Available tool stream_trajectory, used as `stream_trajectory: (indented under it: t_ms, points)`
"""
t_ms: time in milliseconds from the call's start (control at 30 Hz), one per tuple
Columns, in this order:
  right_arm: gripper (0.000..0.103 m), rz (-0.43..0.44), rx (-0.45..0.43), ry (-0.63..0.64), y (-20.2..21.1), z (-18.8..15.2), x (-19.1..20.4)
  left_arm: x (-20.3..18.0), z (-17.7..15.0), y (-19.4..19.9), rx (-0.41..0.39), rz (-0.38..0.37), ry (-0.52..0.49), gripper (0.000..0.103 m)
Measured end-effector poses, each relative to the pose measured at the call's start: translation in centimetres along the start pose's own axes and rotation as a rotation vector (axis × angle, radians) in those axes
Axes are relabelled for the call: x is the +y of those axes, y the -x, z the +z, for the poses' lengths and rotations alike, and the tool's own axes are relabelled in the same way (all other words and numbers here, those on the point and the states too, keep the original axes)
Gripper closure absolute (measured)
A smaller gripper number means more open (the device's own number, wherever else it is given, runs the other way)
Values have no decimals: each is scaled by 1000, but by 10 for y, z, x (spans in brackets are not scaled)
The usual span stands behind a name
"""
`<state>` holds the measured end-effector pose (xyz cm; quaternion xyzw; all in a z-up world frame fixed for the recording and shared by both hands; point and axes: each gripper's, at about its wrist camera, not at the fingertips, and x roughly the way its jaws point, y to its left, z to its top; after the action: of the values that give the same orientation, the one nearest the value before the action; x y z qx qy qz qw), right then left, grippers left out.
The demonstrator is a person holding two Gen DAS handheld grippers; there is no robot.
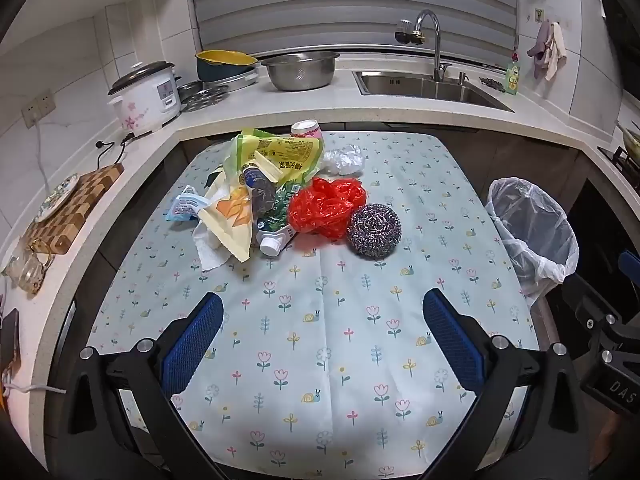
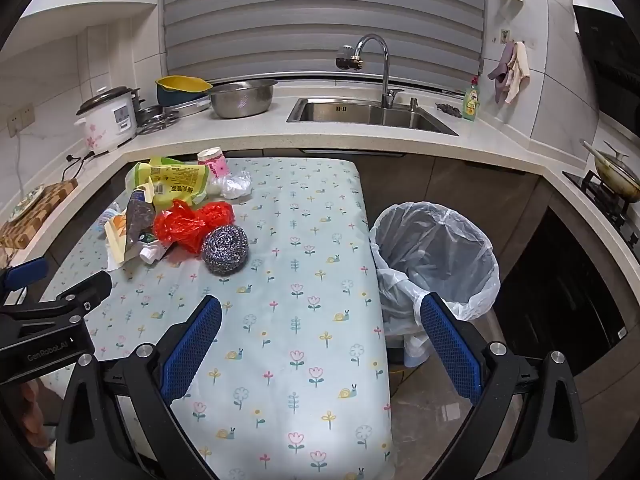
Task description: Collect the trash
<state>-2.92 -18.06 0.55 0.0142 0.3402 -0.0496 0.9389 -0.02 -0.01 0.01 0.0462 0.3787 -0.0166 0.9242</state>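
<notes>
A heap of trash lies on the far left of the flowered tablecloth (image 1: 320,320): a red plastic bag (image 1: 326,206), a steel wool scourer (image 1: 374,230), a yellow-green wrapper (image 1: 280,156), a tube (image 1: 276,238), a paper cup (image 1: 306,128) and a white plastic wad (image 1: 346,160). A lined bin (image 1: 532,232) stands at the table's right side; it also shows in the right wrist view (image 2: 436,256). My left gripper (image 1: 322,316) is open and empty above the near table. My right gripper (image 2: 320,320) is open and empty over the table's right edge. The scourer (image 2: 225,249) and red bag (image 2: 192,224) lie ahead-left of it.
A counter wraps round the table, with a rice cooker (image 1: 146,98), a steel bowl (image 1: 300,70), a sink (image 1: 424,86) and a chopping board (image 1: 72,210). A stove with a pan (image 2: 618,178) is at the right. The left gripper's body (image 2: 44,320) shows at the right wrist view's left edge.
</notes>
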Motion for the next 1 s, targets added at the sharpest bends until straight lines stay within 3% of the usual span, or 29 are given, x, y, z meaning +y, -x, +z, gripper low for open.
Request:
stream_trajectory:
  t_ms: [533,1000]
  points:
    - [7,-4,1,12,1,0,4,7,6,-1,-15,2,37,7]
    - [7,-2,-1,8,3,-6,1,0,-4,2,-12,0,0,7]
